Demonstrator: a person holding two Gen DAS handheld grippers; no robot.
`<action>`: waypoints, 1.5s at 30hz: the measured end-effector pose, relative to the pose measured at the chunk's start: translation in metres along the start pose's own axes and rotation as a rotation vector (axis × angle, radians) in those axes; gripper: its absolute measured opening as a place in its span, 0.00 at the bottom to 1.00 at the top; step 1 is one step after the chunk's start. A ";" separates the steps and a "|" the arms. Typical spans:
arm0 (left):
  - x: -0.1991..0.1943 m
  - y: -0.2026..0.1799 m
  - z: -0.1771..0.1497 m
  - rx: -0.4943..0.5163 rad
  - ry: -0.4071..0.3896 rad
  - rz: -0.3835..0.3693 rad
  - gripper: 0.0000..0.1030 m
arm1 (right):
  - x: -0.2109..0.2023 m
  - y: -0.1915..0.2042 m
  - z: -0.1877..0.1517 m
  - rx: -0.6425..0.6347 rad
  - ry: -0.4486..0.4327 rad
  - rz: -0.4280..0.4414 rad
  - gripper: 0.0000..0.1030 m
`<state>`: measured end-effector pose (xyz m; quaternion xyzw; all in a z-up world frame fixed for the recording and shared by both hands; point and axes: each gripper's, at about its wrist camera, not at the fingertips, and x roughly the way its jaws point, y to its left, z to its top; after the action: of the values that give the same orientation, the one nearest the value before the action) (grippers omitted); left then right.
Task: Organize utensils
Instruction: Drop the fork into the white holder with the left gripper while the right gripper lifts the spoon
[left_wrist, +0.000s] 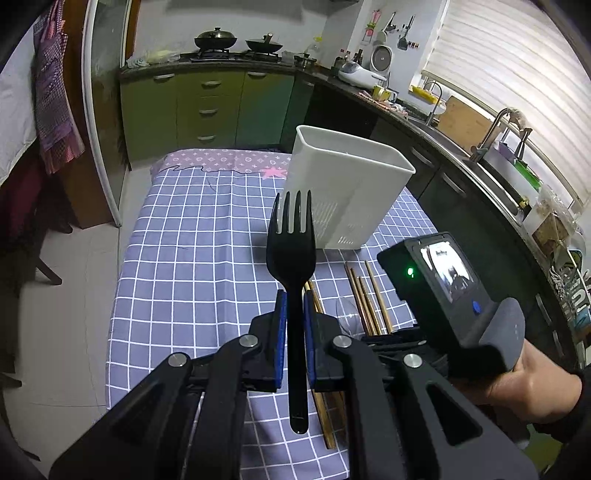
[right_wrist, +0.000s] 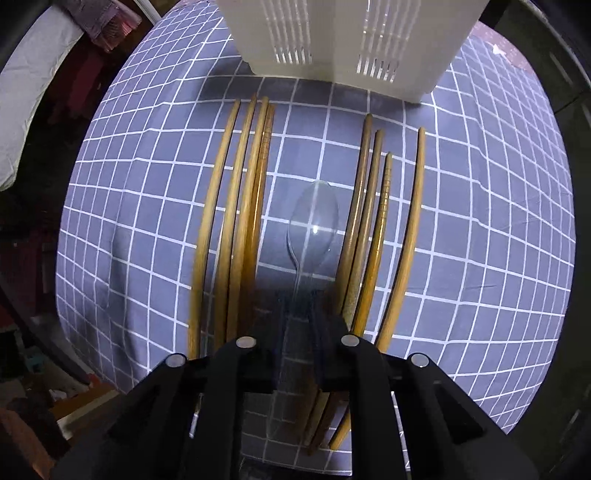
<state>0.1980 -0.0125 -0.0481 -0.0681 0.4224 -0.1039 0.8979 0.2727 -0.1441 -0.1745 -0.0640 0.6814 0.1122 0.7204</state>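
The left gripper (left_wrist: 294, 317) is clamped on one black plastic fork (left_wrist: 291, 258); the blue pads (left_wrist: 281, 325) press its handle from both sides. The fork stands upright with four tines on top, and the end of its handle hangs below the jaws, above the table.

The right gripper (right_wrist: 297, 332) is closed around the handle of one clear plastic spoon (right_wrist: 313, 225). The spoon is transparent — the white grid of the cloth shows through its bowl, which has a small bright reflection. The bowl points away from the gripper, toward the holder; I cannot tell if the spoon rests on the cloth or is lifted a little.

On each side of the spoon lie wooden chopsticks on the table. The left group (right_wrist: 240, 206) has four sticks, close together and nearly parallel. The right group (right_wrist: 384, 221) also has four — three close together and one a little apart on the outer side. All eight are brown and long, with their ends toward the holder.

Behind the chopsticks stands one white plastic utensil holder (left_wrist: 347, 188), upright on the table, with narrow slots low in its walls. All of this is on a purple-blue cloth with white grid lines (left_wrist: 192, 266).

In the left wrist view the person's right hand (left_wrist: 532, 387) grips the handle of the other gripper at the right.
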 end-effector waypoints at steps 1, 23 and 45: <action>-0.001 0.000 0.000 -0.001 -0.004 -0.001 0.08 | 0.000 0.001 -0.001 0.000 -0.009 0.002 0.11; -0.021 -0.047 0.131 0.035 -0.497 -0.041 0.09 | -0.105 -0.099 -0.093 0.101 -0.541 0.516 0.09; 0.076 -0.048 0.125 0.113 -0.412 0.095 0.43 | -0.219 -0.133 -0.059 0.083 -0.855 0.459 0.09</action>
<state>0.3360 -0.0736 -0.0157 -0.0174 0.2262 -0.0688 0.9715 0.2389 -0.3031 0.0319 0.1686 0.3247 0.2571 0.8945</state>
